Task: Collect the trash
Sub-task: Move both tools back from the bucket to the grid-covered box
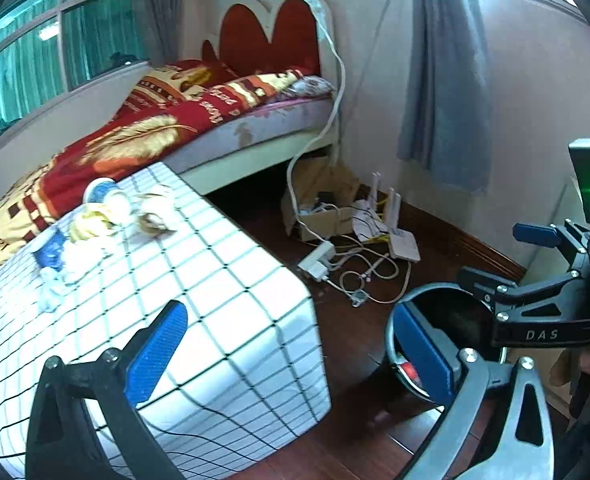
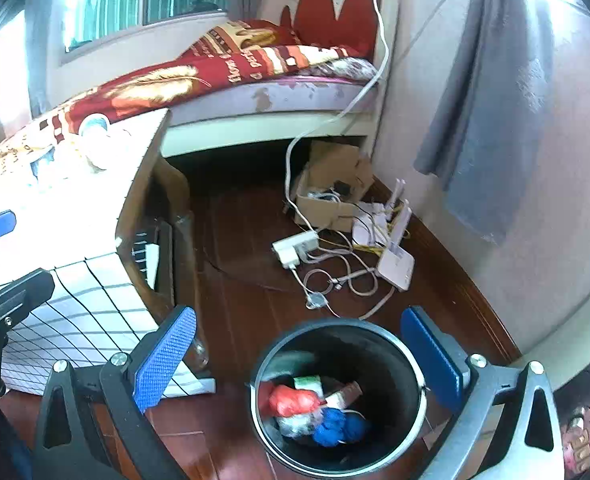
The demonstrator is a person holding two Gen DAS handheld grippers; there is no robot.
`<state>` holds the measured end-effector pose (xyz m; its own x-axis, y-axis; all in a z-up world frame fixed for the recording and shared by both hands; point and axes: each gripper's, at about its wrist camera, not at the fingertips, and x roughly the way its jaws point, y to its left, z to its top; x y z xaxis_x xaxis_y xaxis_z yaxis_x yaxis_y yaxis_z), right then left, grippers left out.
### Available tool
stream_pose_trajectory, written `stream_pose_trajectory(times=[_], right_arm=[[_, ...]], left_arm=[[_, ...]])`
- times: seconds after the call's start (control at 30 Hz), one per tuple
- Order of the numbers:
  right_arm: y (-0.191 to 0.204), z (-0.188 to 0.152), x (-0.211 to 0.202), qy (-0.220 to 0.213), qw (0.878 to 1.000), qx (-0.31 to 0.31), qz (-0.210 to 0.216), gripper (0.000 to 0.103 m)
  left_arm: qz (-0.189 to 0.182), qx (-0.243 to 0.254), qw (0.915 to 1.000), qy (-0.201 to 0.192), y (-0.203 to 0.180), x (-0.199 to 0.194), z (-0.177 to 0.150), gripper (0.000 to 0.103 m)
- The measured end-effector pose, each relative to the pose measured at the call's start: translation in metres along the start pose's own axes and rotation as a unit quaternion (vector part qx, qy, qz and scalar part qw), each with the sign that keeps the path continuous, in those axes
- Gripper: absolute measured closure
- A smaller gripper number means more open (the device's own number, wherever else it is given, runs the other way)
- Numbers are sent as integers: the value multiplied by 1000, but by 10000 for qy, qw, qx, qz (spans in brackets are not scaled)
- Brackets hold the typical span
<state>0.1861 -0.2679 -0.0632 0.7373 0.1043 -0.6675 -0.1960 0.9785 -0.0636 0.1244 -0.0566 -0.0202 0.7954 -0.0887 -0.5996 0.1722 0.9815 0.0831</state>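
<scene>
A black round trash bin [image 2: 339, 396] stands on the wooden floor and holds red, blue, white and green crumpled trash [image 2: 315, 408]. My right gripper [image 2: 299, 360] is open and empty, right above the bin. Several pieces of trash [image 1: 107, 216], yellow, white, blue and brown, lie on the far part of the checked tablecloth [image 1: 215, 280]. My left gripper [image 1: 291, 352] is open and empty over the table's near corner. The bin's rim [image 1: 415, 300] and the right gripper [image 1: 535, 272] show at the right of the left wrist view.
A bed with a red blanket [image 1: 167, 128] stands behind the table. A cardboard box [image 2: 331, 196], a power strip [image 2: 295, 248], a router [image 2: 395, 268] and tangled cables lie on the floor by the wall. A grey curtain [image 2: 495, 100] hangs at the right.
</scene>
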Motion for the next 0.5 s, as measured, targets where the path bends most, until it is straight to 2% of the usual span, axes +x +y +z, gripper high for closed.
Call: stream_pose_trajectory(times=[0.2, 0.33, 0.5], right_arm=[[30, 16, -1, -264, 9991, -110, 327, 0], [58, 26, 1, -359, 9958, -217, 810, 0], [96, 37, 4, -327, 9936, -492, 963, 0]], left_arm=[[301, -290, 9991, -12, 38, -9, -10, 0], [408, -588, 9974, -51, 68, -15, -19, 0], [586, -907, 9941, -41, 110, -23, -33, 4]])
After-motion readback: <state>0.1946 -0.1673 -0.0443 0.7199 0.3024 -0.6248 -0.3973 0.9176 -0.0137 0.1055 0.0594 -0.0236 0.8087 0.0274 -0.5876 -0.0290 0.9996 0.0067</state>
